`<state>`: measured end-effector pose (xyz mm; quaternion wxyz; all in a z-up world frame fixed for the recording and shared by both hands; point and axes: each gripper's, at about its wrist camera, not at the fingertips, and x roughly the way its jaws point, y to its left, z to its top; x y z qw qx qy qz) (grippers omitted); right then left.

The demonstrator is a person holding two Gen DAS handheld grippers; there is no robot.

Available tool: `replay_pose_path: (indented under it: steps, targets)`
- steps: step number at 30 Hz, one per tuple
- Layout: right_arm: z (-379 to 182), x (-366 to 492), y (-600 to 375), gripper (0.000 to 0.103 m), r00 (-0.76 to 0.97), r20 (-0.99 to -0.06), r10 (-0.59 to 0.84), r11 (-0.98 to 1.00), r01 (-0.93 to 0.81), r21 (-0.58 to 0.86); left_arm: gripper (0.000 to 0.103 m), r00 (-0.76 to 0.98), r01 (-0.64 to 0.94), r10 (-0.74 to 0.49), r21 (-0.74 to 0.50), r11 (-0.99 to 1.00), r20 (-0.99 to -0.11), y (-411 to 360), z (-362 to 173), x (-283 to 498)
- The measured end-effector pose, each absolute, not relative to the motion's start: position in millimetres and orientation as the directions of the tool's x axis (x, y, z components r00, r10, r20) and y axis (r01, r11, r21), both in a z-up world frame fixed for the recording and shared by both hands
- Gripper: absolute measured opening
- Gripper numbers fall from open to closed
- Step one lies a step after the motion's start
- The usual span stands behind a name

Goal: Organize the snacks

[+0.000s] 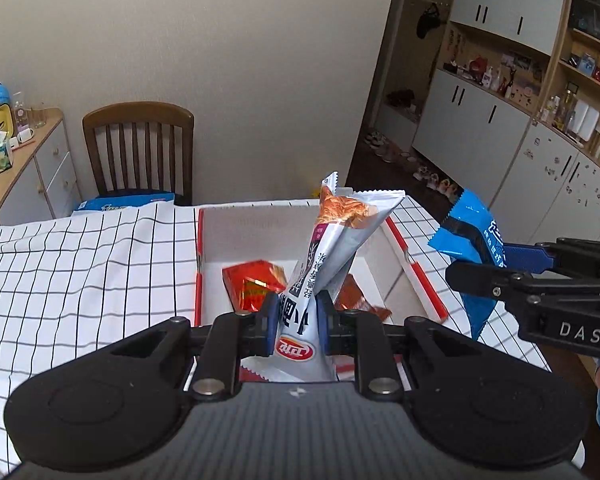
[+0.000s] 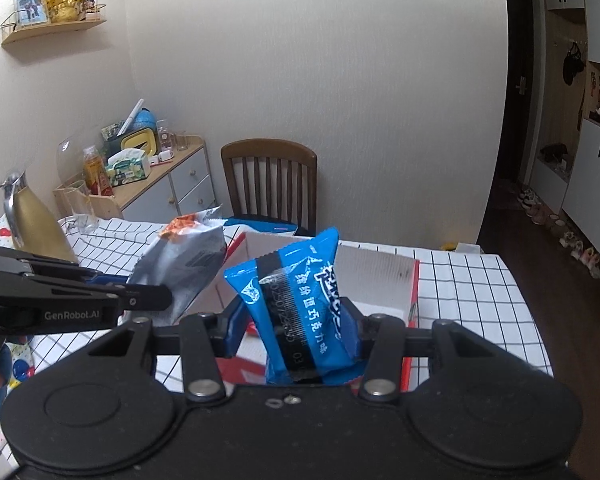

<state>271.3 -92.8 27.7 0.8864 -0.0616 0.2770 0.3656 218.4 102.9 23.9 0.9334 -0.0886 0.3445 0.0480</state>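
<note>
Above the box (image 1: 292,236), each hand-held gripper grasps an upright snack: left (image 1: 298,312) silver packet (image 1: 332,240), right (image 2: 296,320) blue packet (image 2: 300,300).

The tablecloth (image 1: 80,264) is white with a thin black grid. The box (image 1: 416,276) is white inside with red edges. One snack packet (image 1: 332,248) is silver-white with an orange-brown picture near its top, dark lettering and a red oval logo. Another packet (image 2: 300,304) is bright blue with a black band and white lettering. A wrapper (image 1: 252,280) lying in the box is shiny red-orange. The chair (image 2: 270,180) is dark brown wood.
</note>
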Motion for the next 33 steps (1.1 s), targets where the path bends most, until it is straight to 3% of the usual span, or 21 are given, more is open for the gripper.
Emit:
replay_pose_path:
  steps: [12, 33]
  targets:
    - [12.6, 320.5, -66.3, 0.046, 0.574, -0.563, 0.594, 0.739, -0.666, 0.101, 0.019, 0.717, -0.165, 0.056, -0.091, 0.982, -0.695, 111.2, 7.9, 275.4]
    - [-57.2, 398.0, -28.5, 0.046, 0.548, -0.700, 0.458, 0.782, -0.623, 0.023, 0.019, 0.556, -0.249, 0.158, 0.019, 0.968, -0.816, 129.5, -55.5, 342.0]
